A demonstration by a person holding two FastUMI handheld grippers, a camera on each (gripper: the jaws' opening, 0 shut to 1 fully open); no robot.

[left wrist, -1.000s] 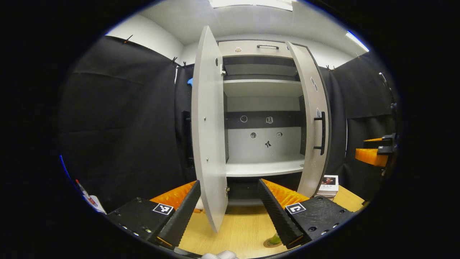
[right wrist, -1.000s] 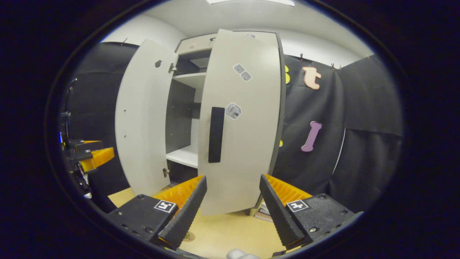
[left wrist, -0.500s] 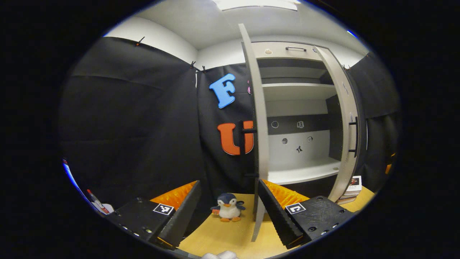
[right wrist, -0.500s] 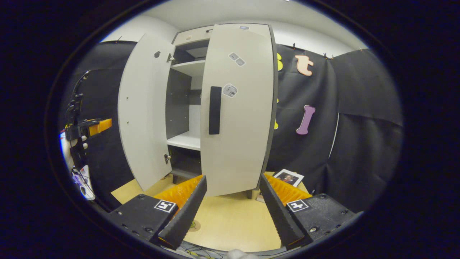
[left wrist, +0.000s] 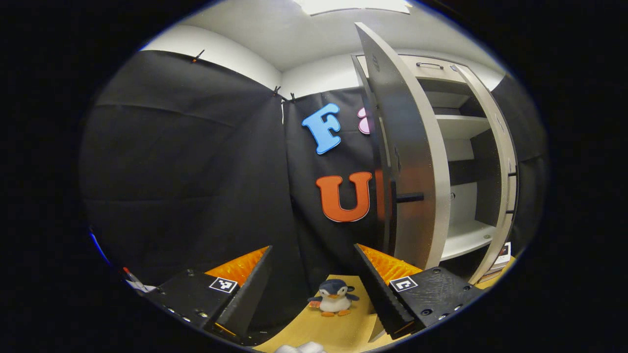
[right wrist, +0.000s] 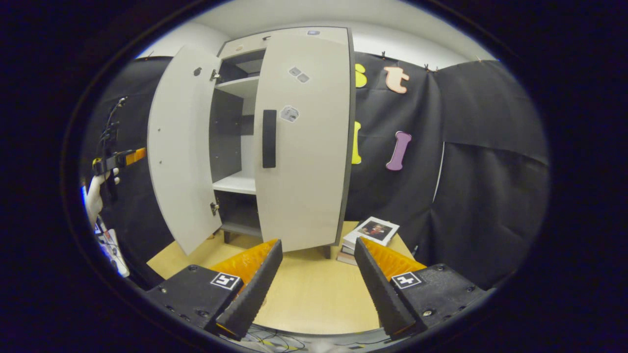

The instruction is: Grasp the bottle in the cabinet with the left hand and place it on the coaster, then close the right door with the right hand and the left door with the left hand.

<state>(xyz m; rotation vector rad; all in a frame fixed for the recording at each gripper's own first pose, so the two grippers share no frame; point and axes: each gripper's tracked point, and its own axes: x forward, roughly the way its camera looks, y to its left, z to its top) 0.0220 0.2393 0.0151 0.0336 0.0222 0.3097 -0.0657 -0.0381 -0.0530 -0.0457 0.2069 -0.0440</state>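
1. Standing tall and upright at the back of the table, the cabinet (right wrist: 235,142) has its right door (right wrist: 304,142) nearly shut and its left door (right wrist: 179,152) swung well out, long edges vertical.
2. In the left gripper view the left door (left wrist: 407,162) shows nearly edge-on, its dark handle (left wrist: 409,197) jutting sideways, with white shelves (left wrist: 463,235) beyond.
3. Bare wooden table (right wrist: 314,289) lies in front of both doors.
4. The left gripper (left wrist: 311,289) is spread wide, holding nothing, near a toy penguin (left wrist: 333,298).
5. The right gripper (right wrist: 316,284) is likewise spread and empty; books (right wrist: 370,233) lie beside the cabinet's right foot.
6. Black cloth walls the booth.
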